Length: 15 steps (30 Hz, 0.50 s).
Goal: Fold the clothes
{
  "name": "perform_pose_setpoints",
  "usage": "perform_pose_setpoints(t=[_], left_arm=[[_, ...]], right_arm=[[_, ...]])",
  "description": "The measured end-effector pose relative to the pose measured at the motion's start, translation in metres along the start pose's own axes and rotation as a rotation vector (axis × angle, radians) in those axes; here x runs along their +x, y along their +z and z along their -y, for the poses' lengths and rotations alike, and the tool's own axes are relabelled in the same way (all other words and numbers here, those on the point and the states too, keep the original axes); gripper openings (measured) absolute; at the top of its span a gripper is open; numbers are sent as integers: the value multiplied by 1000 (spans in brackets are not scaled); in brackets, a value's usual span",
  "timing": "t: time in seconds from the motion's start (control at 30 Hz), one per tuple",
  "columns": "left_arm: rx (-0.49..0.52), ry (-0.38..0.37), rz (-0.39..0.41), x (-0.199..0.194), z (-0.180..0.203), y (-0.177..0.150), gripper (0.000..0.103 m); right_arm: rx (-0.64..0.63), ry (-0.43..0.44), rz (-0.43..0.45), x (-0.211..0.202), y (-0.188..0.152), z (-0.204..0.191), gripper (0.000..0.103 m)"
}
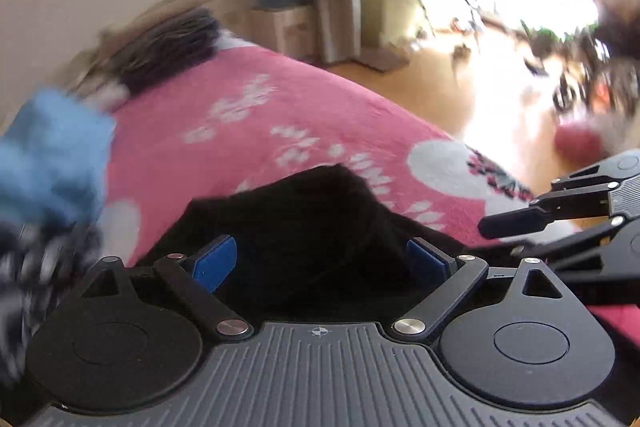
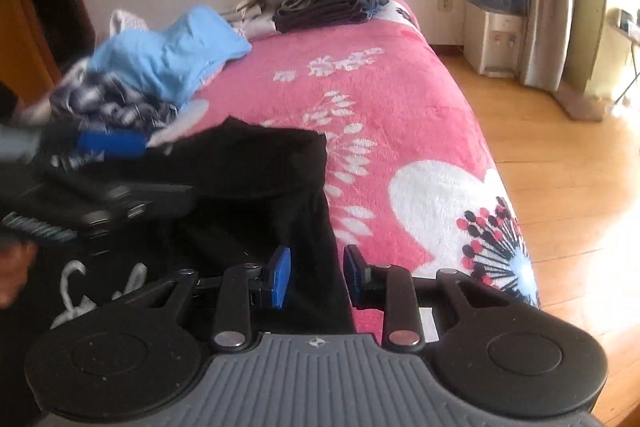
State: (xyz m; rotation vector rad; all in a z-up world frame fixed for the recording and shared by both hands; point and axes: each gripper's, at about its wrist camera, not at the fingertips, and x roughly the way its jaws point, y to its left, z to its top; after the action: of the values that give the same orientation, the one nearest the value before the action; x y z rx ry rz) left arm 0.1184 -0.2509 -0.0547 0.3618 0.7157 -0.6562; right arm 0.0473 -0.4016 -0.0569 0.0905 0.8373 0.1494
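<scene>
A black garment (image 2: 256, 179) is lying partly folded on a pink bed (image 2: 400, 115), near its front edge. The left gripper (image 1: 320, 259) is hovering over it, fingers spread wide, gripping nothing. The right gripper (image 2: 316, 275) is straddling the garment's right edge, fingers partly apart, apparently not pinching. Likely next: grasping an edge for another fold. Bare blanket is lying open beyond; clothes piles (image 2: 160, 67) are crowding the left.

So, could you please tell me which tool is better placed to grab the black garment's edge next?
Right. The right tool straddles the black garment at its edge over the pink blanket, pads apart. The left tool gapes wide over the cloth's middle.
</scene>
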Motion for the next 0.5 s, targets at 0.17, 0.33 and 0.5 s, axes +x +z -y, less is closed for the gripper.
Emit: perform_pose_setpoints(t=[0.17,0.33,0.5], left_arm=[[81,13,10,23,25,19,77],[139,120,-53,55,28,24,34],[-178,154,-86,62,-48,38,30]], right_arm=[[35,-22,-5,18,-16,9,30],[41,-14,16,21,-25,12,30],[64,7,23,24,-28,18,30]])
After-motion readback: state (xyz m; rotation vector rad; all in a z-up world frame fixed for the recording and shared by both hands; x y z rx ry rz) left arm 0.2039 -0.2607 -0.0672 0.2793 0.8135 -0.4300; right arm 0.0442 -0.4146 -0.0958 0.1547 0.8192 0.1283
